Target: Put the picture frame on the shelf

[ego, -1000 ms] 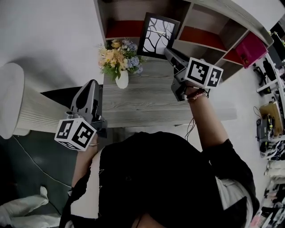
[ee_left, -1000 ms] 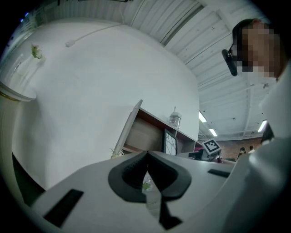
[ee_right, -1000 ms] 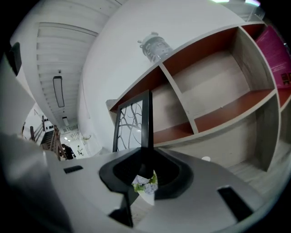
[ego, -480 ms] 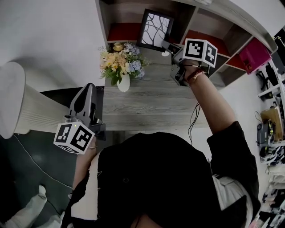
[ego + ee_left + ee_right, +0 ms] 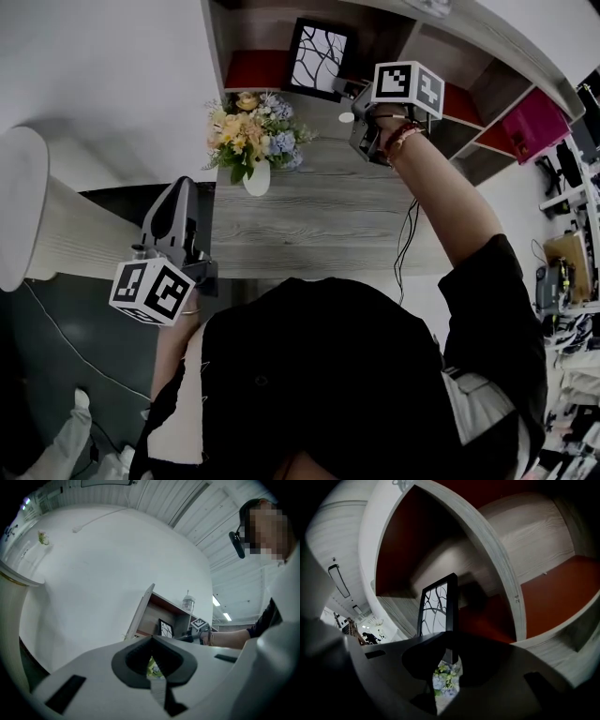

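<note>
left hand-held gripper (image 5: pixel 178 187): pressed together, empty, back at worktop (image 5: pixel 309 220) near edge | right hand-held gripper (image 5: pixel 343 90): nearer, pinching picture frame (image 5: pixel 319 58) by one upright edge | picture frame: long axis upright, just ahead of jaws, inside shelf (image 5: pixel 214 56) end bay

Person wears black top (image 5: pixel 319 375) w/ short sleeves & white side panels, reddish bracelet (image 5: pixel 401 138) on right wrist, thin black cable (image 5: pixel 405 246) below it; grey left gripper (image 5: pixel 180 184) & right gripper (image 5: pixel 345 90) each carry b/w marker cube.
</note>
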The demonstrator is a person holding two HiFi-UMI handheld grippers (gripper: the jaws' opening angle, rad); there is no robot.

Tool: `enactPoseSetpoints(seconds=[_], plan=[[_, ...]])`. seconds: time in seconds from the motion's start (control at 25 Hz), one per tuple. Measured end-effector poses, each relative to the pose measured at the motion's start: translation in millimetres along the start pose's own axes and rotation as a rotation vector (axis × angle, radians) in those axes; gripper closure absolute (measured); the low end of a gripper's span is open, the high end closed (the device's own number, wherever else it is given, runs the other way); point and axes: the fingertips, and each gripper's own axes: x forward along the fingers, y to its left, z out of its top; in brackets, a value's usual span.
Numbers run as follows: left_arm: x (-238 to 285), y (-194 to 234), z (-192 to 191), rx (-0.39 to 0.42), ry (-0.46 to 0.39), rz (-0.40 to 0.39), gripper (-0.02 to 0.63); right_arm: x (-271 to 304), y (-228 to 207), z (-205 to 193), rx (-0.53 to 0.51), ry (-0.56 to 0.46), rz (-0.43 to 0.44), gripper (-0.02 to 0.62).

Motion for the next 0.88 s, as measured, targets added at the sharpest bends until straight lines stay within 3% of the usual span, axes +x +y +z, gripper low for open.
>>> enactPoseSetpoints(seconds=[0.4, 0.88], plan=[[-5.8, 6.6, 7.4, -0.001, -0.027, 0.021, 0.594, 10.2, -2.3, 3.4, -0.007, 0.044, -0.035, 0.508], [-21.5, 10.7, 11.4, 0.000, -0.042, 0.041, 0.595, 14.6, -7.7, 6.0, 0.044, 0.016, -0.077, 0.509]])
